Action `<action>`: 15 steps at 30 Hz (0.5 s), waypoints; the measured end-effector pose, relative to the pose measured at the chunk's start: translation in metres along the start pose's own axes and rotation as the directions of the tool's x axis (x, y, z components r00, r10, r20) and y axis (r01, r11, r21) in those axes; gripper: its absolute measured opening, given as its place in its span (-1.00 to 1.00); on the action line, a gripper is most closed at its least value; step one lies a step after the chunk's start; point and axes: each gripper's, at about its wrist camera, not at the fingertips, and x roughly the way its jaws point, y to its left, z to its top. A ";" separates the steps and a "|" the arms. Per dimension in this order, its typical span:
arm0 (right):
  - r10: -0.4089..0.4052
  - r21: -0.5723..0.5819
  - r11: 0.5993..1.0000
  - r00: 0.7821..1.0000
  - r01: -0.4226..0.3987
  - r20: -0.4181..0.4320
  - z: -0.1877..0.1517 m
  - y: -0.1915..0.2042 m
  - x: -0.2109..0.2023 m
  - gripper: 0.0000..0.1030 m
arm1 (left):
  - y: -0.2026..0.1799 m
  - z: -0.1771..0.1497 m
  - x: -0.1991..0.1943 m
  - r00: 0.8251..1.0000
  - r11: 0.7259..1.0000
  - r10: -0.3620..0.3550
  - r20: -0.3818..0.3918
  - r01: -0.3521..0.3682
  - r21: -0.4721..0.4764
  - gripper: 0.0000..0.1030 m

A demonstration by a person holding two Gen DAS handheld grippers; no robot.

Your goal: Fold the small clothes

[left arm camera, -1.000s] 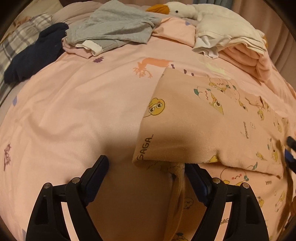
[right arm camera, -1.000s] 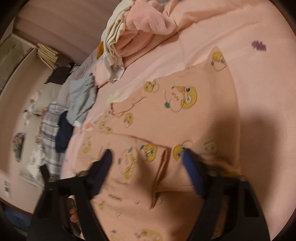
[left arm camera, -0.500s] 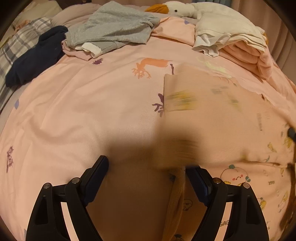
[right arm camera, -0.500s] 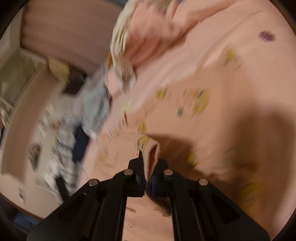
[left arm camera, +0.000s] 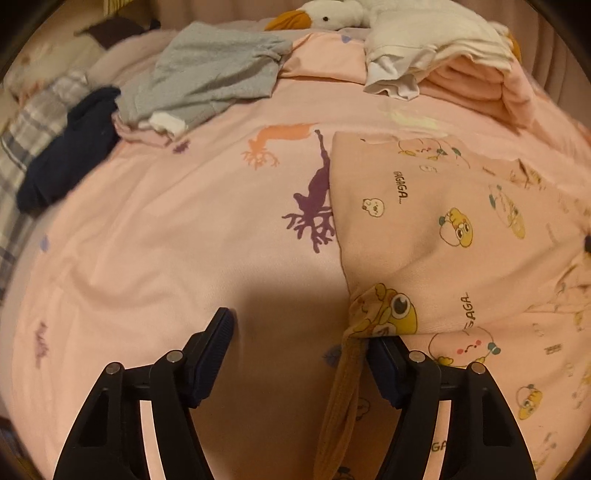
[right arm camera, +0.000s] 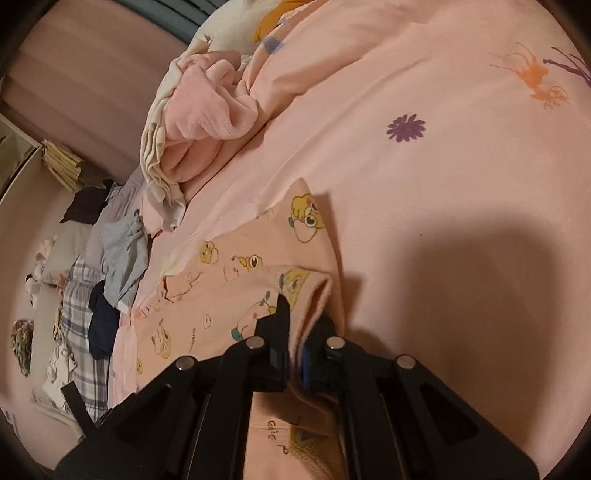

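A peach child's garment (left arm camera: 443, 229) printed with yellow cartoon faces and "GAGA" lies folded on the pink bed sheet (left arm camera: 166, 240). In the left wrist view my left gripper (left arm camera: 299, 354) hovers at its near left corner, jaws closing. A ribbed brown edge (left arm camera: 343, 391) hangs between the jaws, against the right finger (left arm camera: 388, 365). The left pad (left arm camera: 212, 354) is over bare sheet and touches no cloth. In the right wrist view my right gripper (right arm camera: 301, 332) is shut on a raised fold of the garment (right arm camera: 236, 280).
At the back of the bed lie a grey garment (left arm camera: 207, 81), a navy one (left arm camera: 70, 147), plaid cloth (left arm camera: 29, 125) and a plush goose (left arm camera: 325, 14). A stack of white and pink clothes (left arm camera: 461, 74) sits at the back right. Bare sheet stretches left of the garment.
My right gripper shut on a fold of the garment and carried it across. In the left wrist view the garment's left edge shifted right, uncovering a purple print. The left jaws narrowed slightly.
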 end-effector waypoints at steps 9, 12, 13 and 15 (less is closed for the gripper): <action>-0.148 0.023 0.989 0.968 0.147 0.204 0.010 0.003 -0.066 0.23 | 0.029 -0.010 -0.035 0.999 0.998 -0.037 -0.029 0.035 -0.060 0.41; -0.078 0.024 0.997 0.977 0.075 0.197 0.010 0.004 -0.074 0.22 | 0.036 -0.007 -0.053 0.999 0.992 -0.036 -0.009 0.035 -0.118 0.36; -0.073 0.017 0.997 0.978 0.071 0.194 0.010 0.007 -0.074 0.19 | 0.038 -0.004 -0.064 0.999 0.990 -0.032 0.025 0.036 -0.140 0.36; -0.059 -0.025 0.998 0.983 0.064 0.172 0.007 0.018 -0.071 -0.02 | 0.040 0.003 -0.080 0.996 0.986 -0.017 0.093 0.032 -0.166 0.36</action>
